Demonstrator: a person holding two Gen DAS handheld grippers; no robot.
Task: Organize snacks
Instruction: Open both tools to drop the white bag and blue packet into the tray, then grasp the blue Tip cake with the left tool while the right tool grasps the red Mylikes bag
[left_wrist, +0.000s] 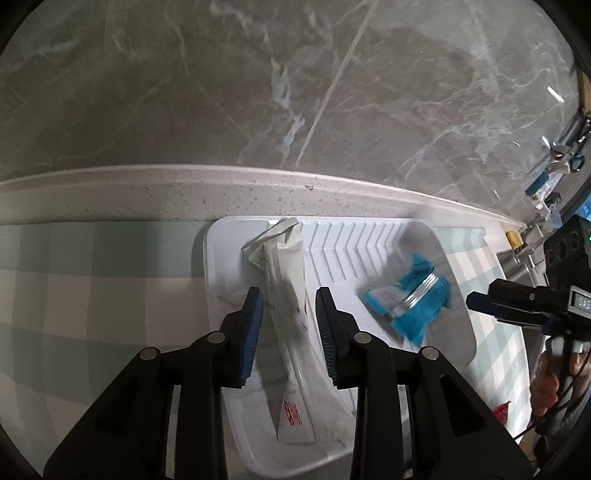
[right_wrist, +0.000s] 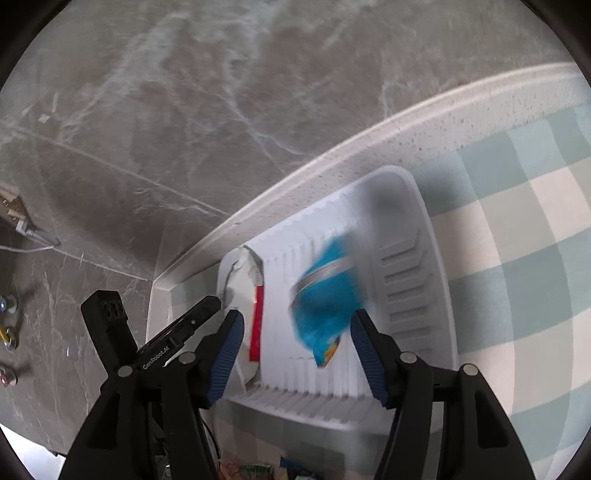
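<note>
Our left gripper (left_wrist: 289, 325) and right gripper (right_wrist: 297, 345) gape wide above the ribbed white plastic tray (left_wrist: 373, 236); we should centre the white packet (left_wrist: 286, 295) and blurred blue packet (right_wrist: 325, 299) between them before closing.

Wall (left_wrist: 258, 92): grey-brown veined marble tile; counter ledge (left_wrist: 147, 192): pale speckled stone; tablecloth (left_wrist: 74, 277): green-and-white check; daylight, diffuse.

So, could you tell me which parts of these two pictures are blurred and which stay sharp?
Left wrist view: the blue foil snack packet is smeared, the white paper packet is slightly soft, and the left gripper is crisp. Right wrist view: the blue packet is heavily streaked and the white ribbed plastic tray is soft, while the right gripper is sharp.
</note>
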